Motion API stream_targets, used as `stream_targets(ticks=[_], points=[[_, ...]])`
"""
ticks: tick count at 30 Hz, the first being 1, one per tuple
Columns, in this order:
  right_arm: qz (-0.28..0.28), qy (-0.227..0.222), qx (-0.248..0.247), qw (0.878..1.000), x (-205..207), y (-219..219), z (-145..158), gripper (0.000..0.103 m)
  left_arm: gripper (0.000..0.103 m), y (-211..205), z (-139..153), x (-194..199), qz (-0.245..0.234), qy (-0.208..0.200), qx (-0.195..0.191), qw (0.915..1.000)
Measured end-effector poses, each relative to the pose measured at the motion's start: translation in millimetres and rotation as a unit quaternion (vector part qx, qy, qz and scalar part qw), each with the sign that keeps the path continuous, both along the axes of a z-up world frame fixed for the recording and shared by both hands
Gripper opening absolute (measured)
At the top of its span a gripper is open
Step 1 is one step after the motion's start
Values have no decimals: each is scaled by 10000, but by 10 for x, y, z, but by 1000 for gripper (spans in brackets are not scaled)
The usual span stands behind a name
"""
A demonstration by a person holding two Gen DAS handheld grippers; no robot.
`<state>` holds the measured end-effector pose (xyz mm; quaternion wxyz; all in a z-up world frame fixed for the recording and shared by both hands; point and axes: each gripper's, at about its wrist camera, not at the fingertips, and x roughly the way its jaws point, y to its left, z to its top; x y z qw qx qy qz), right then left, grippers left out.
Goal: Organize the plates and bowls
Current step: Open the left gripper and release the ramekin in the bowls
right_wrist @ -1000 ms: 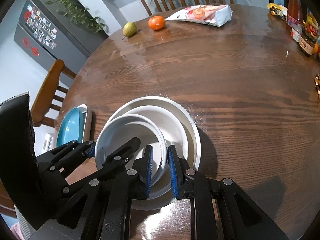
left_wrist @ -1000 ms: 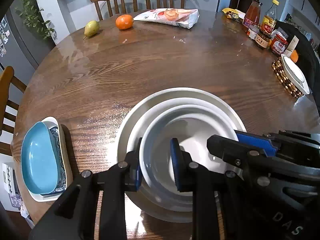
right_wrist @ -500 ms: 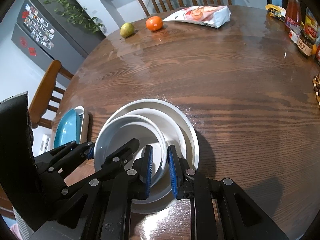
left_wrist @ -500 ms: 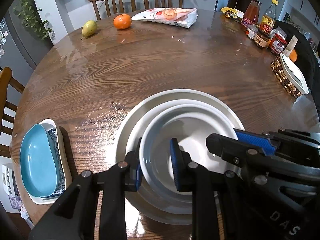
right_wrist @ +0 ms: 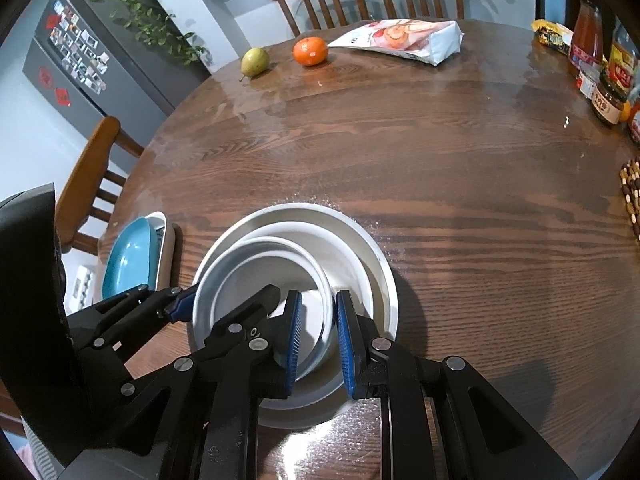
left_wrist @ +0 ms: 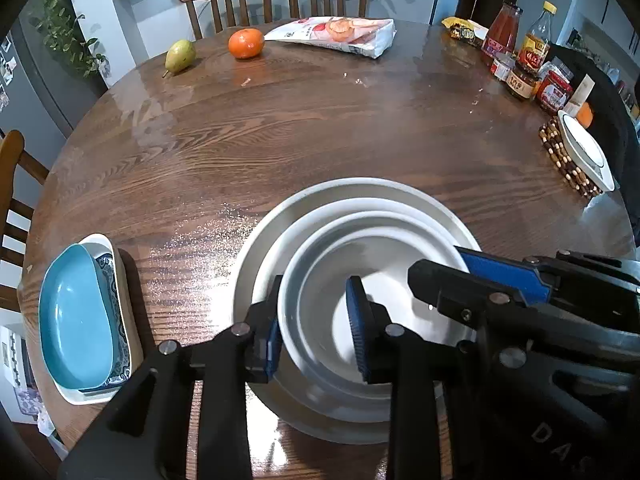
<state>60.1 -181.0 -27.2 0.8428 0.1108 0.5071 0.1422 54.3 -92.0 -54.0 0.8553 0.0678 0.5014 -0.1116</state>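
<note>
Since 1 s ago the right gripper [right_wrist: 316, 340] has widened, both grippers straddling unclamped the small white ceramic bowl [left_wrist: 360, 280] nested in 2 plates; left gripper [left_wrist: 314, 330] at 9 o'clock, right at 3.

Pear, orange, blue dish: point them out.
pear [left_wrist: 180, 55], left wrist view, on its body
orange [right_wrist: 310, 51], right wrist view, on its middle
blue dish [left_wrist: 74, 318], left wrist view, on its inner surface

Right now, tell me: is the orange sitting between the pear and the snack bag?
Yes: in the right wrist view the orange rests on the table with the pear on one side and the snack bag on the other.
</note>
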Motion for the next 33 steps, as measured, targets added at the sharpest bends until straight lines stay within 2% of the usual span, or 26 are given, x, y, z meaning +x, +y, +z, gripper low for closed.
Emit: stream_targets(ticks=[4, 6, 23, 24, 26, 31, 32, 33], points=[[0, -86, 58, 9999, -5, -20, 51, 19, 39, -14, 71, -43, -42, -161, -20, 9999], [-28, -135, 92, 9999, -13, -44, 80, 19, 48, -33, 135, -73, -63, -320, 24, 9995], [-273, -422, 320, 9982, -114, -251, 231, 19, 63, 8, 323, -164, 48, -735, 84, 9972], [-290, -427, 316, 9982, -119, -263, 233, 24, 69, 11, 329, -168, 61, -746, 86, 9972], [-324, -453, 326, 9979, -132, -290, 243, 33, 73, 14, 344, -179, 81, -783, 76, 9969], [-366, -523, 352, 9973, -163, -337, 280, 36, 73, 39, 383, -207, 99, -844, 65, 9964], [-369, -529, 349, 9973, -166, -339, 285, 38, 73, 48, 388, -208, 116, -847, 63, 9963], [-379, -525, 336, 9973, -166, -346, 287, 45, 74, 52, 392, -208, 131, -848, 61, 9963]])
